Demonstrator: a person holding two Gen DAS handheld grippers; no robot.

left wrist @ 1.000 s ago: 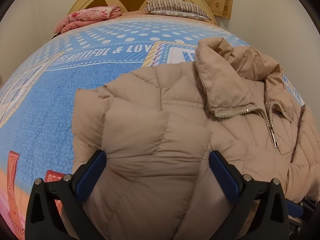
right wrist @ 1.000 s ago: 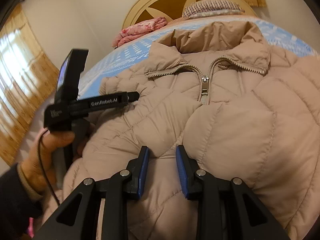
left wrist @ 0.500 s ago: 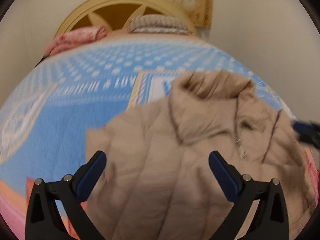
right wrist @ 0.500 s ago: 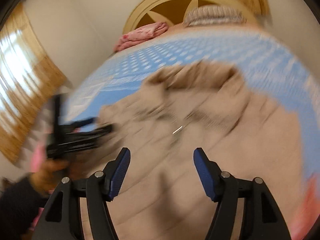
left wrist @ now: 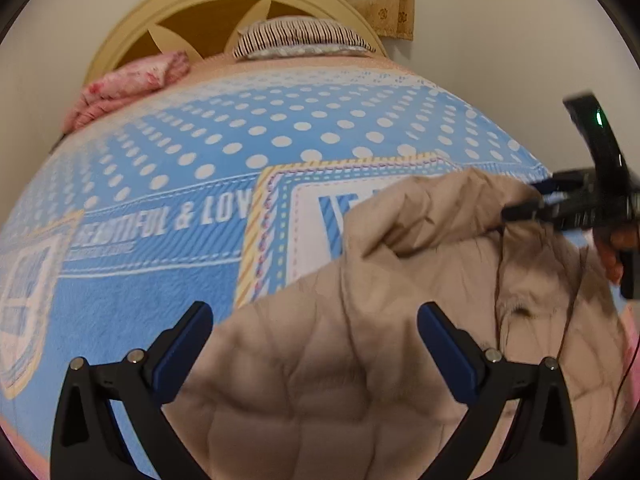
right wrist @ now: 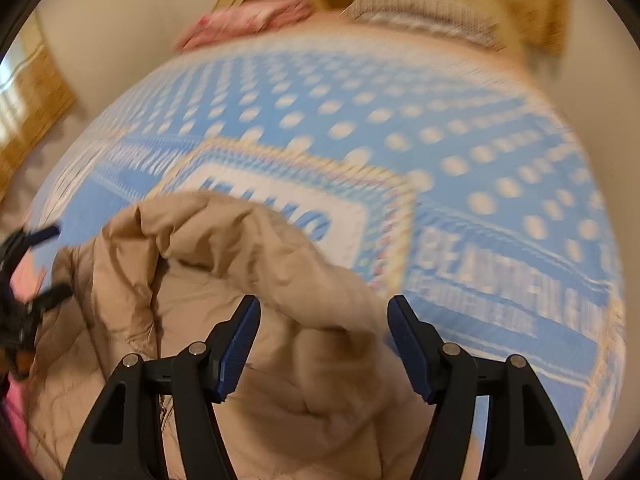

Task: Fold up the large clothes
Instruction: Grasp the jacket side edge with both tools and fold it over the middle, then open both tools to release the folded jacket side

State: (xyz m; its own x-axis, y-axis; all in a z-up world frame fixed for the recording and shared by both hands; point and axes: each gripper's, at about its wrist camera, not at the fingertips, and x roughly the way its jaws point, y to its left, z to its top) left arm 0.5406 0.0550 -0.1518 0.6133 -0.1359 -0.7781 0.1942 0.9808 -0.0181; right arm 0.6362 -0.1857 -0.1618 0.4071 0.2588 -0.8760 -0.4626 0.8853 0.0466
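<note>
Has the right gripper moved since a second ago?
Yes. The right gripper has pulled back from the jacket; more of the blue bedspread shows in its view.

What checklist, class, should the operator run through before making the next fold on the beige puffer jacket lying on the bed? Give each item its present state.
1. Left gripper free of fabric: ok; its jaws stand wide, pads clear of the jacket.
2. Right gripper released: ok; its jaws are closing slightly, with jacket beneath them but not pinched.
3. Jacket fully on the bedspread: cannot tell; its near edge is out of frame.
4. Collar lying flat: not ok; it stands up, bunched.
5. Room beyond the jacket: ok; bedspread is bare up to the striped pillow and pink bedding.
6. Sleeves tucked in: cannot tell.
</note>
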